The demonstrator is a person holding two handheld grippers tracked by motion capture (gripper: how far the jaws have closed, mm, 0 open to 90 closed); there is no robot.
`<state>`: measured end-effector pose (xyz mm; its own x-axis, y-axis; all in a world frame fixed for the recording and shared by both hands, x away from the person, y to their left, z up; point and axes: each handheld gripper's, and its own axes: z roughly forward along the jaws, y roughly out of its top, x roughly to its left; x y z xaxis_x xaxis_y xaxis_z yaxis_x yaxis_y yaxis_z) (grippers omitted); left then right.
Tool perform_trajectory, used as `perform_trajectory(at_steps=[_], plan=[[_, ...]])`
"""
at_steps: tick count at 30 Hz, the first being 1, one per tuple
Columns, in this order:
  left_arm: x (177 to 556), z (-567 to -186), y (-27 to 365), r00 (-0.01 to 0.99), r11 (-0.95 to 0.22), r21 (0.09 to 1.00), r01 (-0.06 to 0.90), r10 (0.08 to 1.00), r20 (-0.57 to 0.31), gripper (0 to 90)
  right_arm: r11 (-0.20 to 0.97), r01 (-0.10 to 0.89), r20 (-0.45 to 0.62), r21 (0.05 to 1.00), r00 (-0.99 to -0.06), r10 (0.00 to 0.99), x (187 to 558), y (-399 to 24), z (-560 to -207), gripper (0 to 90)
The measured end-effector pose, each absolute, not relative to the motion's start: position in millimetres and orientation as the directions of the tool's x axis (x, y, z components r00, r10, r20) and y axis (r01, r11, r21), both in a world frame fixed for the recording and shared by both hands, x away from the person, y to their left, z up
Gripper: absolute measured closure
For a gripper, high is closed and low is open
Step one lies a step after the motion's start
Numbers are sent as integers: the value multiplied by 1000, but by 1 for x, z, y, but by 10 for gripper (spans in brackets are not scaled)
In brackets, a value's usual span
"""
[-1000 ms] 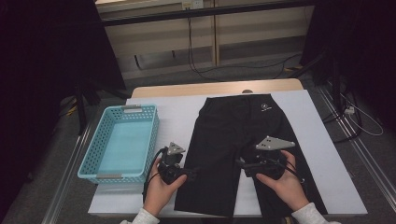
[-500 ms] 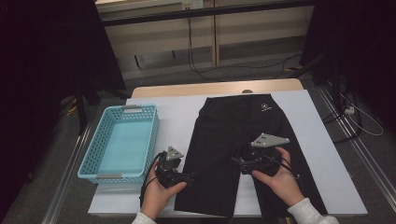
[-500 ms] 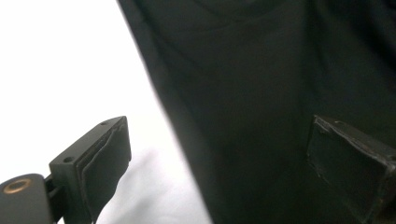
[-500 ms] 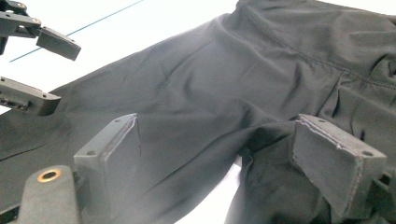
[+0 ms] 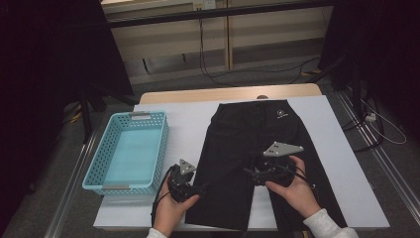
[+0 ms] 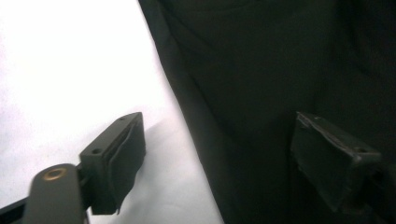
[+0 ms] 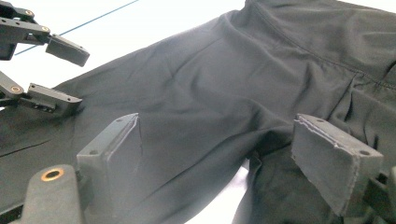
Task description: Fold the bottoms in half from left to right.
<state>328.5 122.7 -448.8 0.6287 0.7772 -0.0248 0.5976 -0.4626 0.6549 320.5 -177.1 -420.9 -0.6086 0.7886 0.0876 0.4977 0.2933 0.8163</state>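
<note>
Black trousers [image 5: 247,139] lie flat on the white table cover, waistband at the far side. My left gripper [image 5: 202,188] sits at the outer edge of the left leg. In the left gripper view its jaws [image 6: 219,140] straddle that edge [image 6: 187,116], one over white cover, the other over black cloth. They have just been closing, with the fabric edge between them and the pads off it. My right gripper [image 5: 247,172] stands open over the crotch [image 7: 261,144], where the legs part. The right gripper view also has the left gripper [image 7: 77,79] at its top left.
A light blue plastic basket [image 5: 119,187] stands on the left of the table, with nothing in it. Bare white cover [image 5: 341,163] lies to the right of the trousers. Beyond the table's wooden far edge [image 5: 198,94] cables run across the floor.
The right gripper has edged a little to the left over the trousers. The left hand has stayed almost where it was, at the leg's edge.
</note>
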Motion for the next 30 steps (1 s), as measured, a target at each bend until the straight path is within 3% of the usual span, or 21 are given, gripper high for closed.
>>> perform_trajectory(at_steps=[13, 19, 30], plan=[[325, -440, 121, 591, -421, 624, 658, 803, -81, 675, 302, 498, 90, 812, -620, 780, 322, -177, -422, 169], [329, -441, 124, 580, -376, 603, 704, 795, -180, 875, 301, 500, 91, 812, -617, 781, 321, -178, -422, 169], [329, -439, 123, 579, -357, 603, 714, 785, -221, 886, 303, 495, 95, 815, -629, 772, 319, -179, -421, 168]])
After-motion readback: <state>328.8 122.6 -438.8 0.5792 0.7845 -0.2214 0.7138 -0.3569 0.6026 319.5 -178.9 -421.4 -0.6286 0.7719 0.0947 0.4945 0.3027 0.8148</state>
